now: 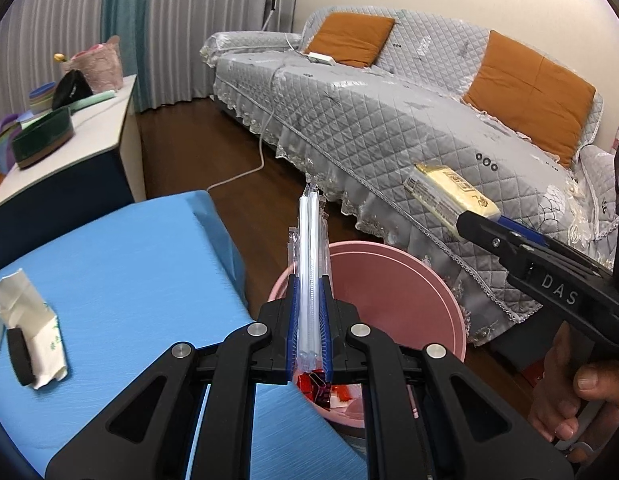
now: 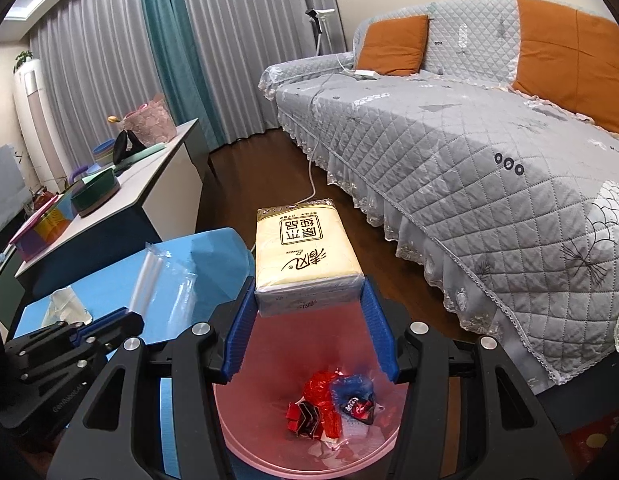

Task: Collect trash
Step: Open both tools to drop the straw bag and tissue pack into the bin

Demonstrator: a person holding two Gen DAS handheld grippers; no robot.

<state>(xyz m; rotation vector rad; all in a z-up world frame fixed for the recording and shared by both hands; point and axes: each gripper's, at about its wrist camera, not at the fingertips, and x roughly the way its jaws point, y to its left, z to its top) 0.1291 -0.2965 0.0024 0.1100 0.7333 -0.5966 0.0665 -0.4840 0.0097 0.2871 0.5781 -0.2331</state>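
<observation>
My left gripper (image 1: 309,280) is shut on a clear plastic packet of straws (image 1: 309,248) and holds it upright over the near rim of the pink bin (image 1: 393,280). The packet also shows in the right wrist view (image 2: 161,284). My right gripper (image 2: 309,292) is shut on a yellow tissue pack (image 2: 305,256) and holds it above the pink bin (image 2: 269,432), which has red and blue wrappers (image 2: 333,404) inside. In the left wrist view the tissue pack (image 1: 449,192) hangs beyond the bin's far right side.
The blue table (image 1: 117,264) carries a crumpled white paper (image 1: 25,312) and a black object (image 1: 19,356). A grey quilted sofa (image 1: 389,120) stands behind the bin. A side cabinet (image 1: 69,152) with bowls and a basket stands at the left. A white cable (image 1: 249,168) lies on the floor.
</observation>
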